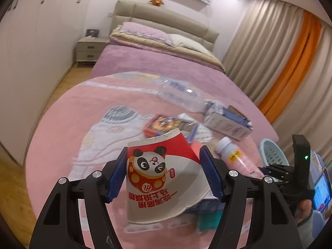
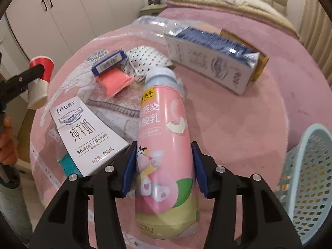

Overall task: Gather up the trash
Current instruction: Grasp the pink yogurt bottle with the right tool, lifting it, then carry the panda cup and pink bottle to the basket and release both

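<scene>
The big bed with the pink blanket (image 2: 238, 124) holds a pile of trash; the light blue plastic basket with holes (image 2: 307, 178) waits at its right edge. A long white and blue milk carton (image 2: 213, 62) and a small white milk box (image 2: 89, 137) lie on the blanket and could be forgotten. The left gripper (image 1: 164, 172) holds a crushed red and white paper cup with a panda (image 1: 161, 176) up above the bed; the cup is soft, so a hard squeeze may bend it more and let it slide out. The right gripper (image 2: 164, 168) is around a pink yogurt bottle with a pale blue cap (image 2: 164, 141); I cannot tell if it squeezes yet; the bottle is round and smooth, so it could roll or slip and miss the basket.
</scene>
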The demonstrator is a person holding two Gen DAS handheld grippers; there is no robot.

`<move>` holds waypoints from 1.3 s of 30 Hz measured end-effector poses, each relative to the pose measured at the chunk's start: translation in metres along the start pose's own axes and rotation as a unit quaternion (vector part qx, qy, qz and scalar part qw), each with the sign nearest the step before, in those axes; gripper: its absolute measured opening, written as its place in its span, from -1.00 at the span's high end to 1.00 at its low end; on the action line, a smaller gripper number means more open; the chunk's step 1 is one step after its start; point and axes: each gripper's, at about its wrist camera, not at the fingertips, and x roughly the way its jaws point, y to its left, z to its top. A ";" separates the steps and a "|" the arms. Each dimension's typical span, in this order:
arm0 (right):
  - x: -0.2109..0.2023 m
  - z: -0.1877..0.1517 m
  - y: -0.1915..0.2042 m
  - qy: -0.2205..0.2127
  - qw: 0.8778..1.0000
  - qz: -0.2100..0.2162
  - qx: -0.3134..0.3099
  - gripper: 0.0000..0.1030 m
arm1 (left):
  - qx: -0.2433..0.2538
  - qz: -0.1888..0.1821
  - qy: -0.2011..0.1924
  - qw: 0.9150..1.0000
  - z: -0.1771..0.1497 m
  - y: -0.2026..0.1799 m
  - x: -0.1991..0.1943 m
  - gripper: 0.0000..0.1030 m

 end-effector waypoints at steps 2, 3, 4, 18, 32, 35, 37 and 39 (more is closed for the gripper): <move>-0.008 -0.001 -0.005 -0.013 1.000 0.002 0.009 0.10 | 0.011 -0.008 -0.003 1.000 0.003 -0.011 0.000 -0.28; -0.013 -0.003 -0.008 -0.018 1.000 0.003 0.013 0.10 | 0.019 -0.013 -0.004 1.000 0.005 -0.020 0.002 -0.28; -0.019 -0.004 -0.011 -0.026 0.999 0.001 0.018 0.10 | 0.026 -0.018 -0.005 0.999 0.007 -0.029 0.003 -0.28; -0.117 -0.028 -0.079 -0.135 0.986 -0.028 0.098 0.10 | 0.113 -0.100 -0.001 0.989 0.029 -0.163 0.032 -0.28; -0.155 -0.087 -0.209 -0.162 0.939 -0.162 0.258 0.10 | 0.183 -0.154 0.060 0.969 0.015 -0.296 0.111 -0.28; -0.147 -0.101 -0.235 -0.149 0.928 -0.173 0.294 0.10 | 0.192 -0.159 0.082 0.965 0.004 -0.318 0.136 -0.28; -0.139 -0.108 -0.249 -0.136 0.922 -0.182 0.313 0.10 | 0.198 -0.154 0.098 0.963 -0.006 -0.329 0.155 -0.28; -0.132 -0.115 -0.259 -0.125 0.918 -0.187 0.326 0.10 | 0.215 -0.130 0.101 0.962 -0.017 -0.341 0.169 -0.28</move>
